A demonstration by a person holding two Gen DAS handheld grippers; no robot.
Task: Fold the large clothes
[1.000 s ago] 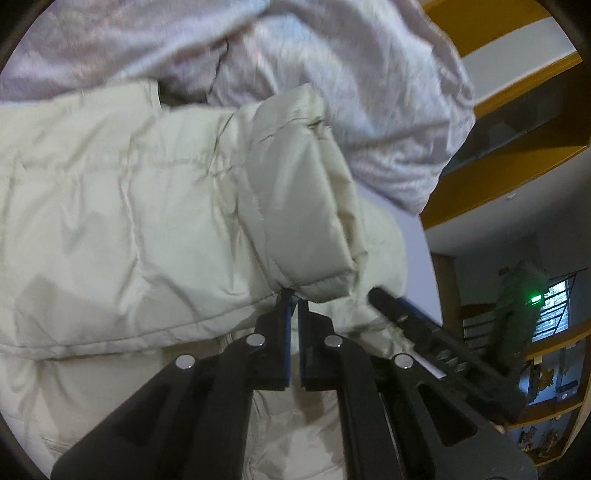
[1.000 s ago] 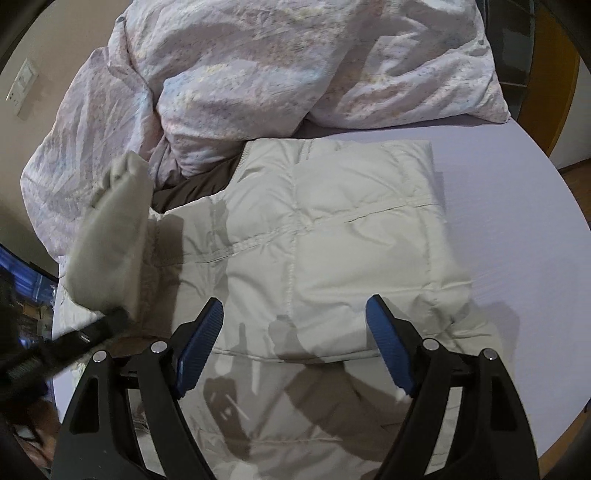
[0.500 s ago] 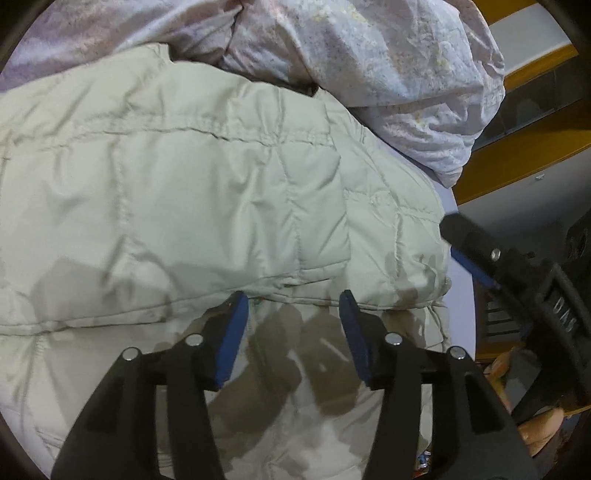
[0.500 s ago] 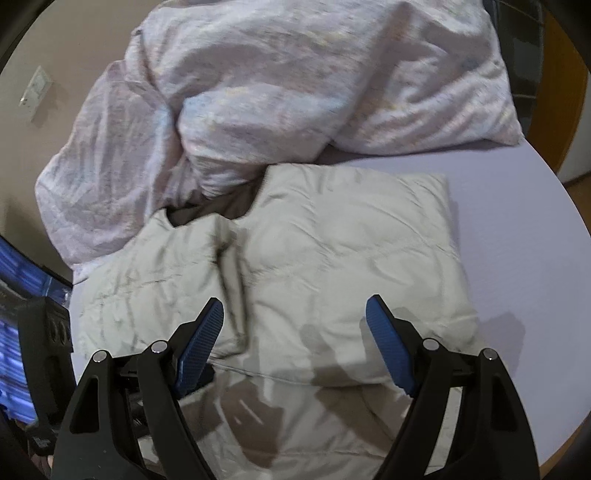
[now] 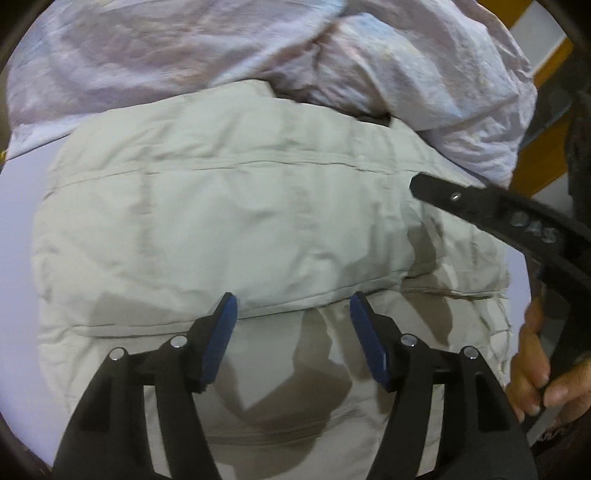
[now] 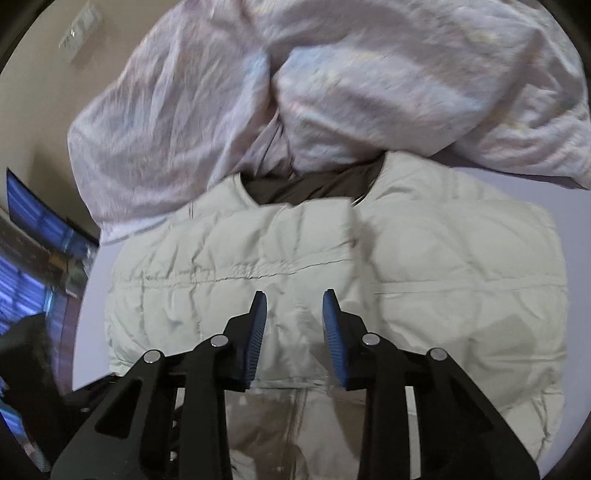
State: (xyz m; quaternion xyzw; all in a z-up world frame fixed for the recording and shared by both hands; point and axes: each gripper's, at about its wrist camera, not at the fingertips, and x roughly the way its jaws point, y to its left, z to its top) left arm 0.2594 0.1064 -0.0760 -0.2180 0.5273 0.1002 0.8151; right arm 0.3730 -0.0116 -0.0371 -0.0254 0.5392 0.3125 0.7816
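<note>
A cream quilted puffer jacket (image 5: 229, 221) lies flat on the lilac bed sheet (image 5: 18, 221), both sleeves folded in over the body. Its dark lining shows at the collar (image 6: 314, 186) in the right wrist view, where the jacket (image 6: 443, 266) fills the middle. My left gripper (image 5: 291, 314) is open and empty, hovering over the jacket's lower edge. My right gripper (image 6: 294, 301) is open and empty above the jacket's middle. The right gripper's finger (image 5: 480, 206) and the hand holding it show at the right of the left wrist view.
A crumpled pale floral duvet (image 6: 332, 92) is heaped behind the jacket, touching the collar. A beige wall with a switch plate (image 6: 79, 29) is at the far left. A dark screen (image 6: 33, 221) stands left of the bed. Orange wood trim (image 5: 543, 155) is at right.
My left gripper let go of the sleeve it held, which now lies folded across the jacket, and opened wide. My right gripper narrowed its opening and moved over the jacket's middle.
</note>
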